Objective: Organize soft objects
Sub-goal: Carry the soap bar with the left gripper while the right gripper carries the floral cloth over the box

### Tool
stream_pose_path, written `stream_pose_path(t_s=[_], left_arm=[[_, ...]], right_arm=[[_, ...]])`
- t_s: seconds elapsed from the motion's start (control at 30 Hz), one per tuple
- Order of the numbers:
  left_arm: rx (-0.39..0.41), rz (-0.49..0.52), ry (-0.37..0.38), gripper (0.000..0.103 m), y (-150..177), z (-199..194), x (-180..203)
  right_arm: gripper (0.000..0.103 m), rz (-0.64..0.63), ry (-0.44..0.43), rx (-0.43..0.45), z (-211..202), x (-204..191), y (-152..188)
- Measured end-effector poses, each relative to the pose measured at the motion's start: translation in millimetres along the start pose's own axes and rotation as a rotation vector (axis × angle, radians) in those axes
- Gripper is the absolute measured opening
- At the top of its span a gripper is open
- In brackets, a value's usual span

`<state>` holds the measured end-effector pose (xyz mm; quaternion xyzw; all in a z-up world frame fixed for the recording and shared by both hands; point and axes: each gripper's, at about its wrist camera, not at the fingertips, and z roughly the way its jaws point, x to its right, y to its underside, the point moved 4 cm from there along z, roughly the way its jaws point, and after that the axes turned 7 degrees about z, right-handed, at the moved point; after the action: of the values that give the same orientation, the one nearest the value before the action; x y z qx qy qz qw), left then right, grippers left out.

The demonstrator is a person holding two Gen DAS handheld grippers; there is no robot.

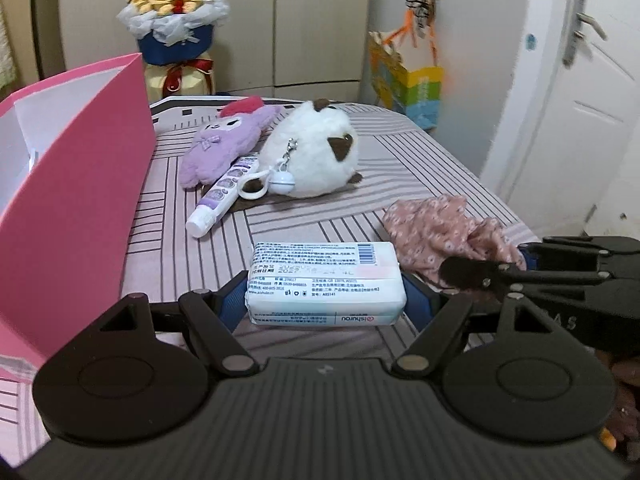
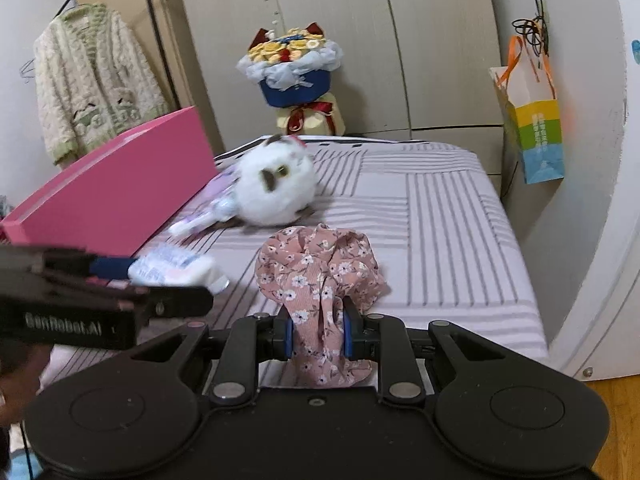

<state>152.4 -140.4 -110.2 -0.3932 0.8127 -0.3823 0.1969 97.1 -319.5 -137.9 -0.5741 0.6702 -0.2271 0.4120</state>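
My left gripper [image 1: 326, 300] is shut on a white tissue pack [image 1: 325, 282], held just above the striped bed; the pack also shows in the right wrist view [image 2: 172, 268]. My right gripper [image 2: 318, 336] is shut on a pink floral cloth [image 2: 320, 272], bunched on the bed; the cloth also shows in the left wrist view [image 1: 436, 232]. A white plush [image 1: 316, 156] with a bell keychain, a purple plush [image 1: 224, 140] and a purple tube [image 1: 224, 196] lie further back. A pink box [image 1: 76, 200] stands open at the left.
The bed [image 2: 440, 216] ends at its right edge near a white door [image 1: 580, 100]. A colourful paper bag [image 2: 536, 132] hangs on the wall. A toy bouquet [image 2: 292, 76] stands before the wardrobe. A cardigan [image 2: 92, 80] hangs at the left.
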Motion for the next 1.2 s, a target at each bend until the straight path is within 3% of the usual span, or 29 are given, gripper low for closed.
stream_pose_path(t_s=[0.47,0.73,1.2], left_arm=[[-0.049,-0.016,0.104,0.077,17,-59,-15],[-0.046,-0.005,0.118,0.077,23,-101,-26],[-0.018,-0.042,0.106,0.077,43,-172,-62]], right_arm=[[0.026,-0.142,-0.063,-0.061,-45,-41,14],[0.027,-0.034,-0.243,-0.197,-63,-63,9],[0.028,-0.117,-0.368,-0.237,-83,-126,-6]])
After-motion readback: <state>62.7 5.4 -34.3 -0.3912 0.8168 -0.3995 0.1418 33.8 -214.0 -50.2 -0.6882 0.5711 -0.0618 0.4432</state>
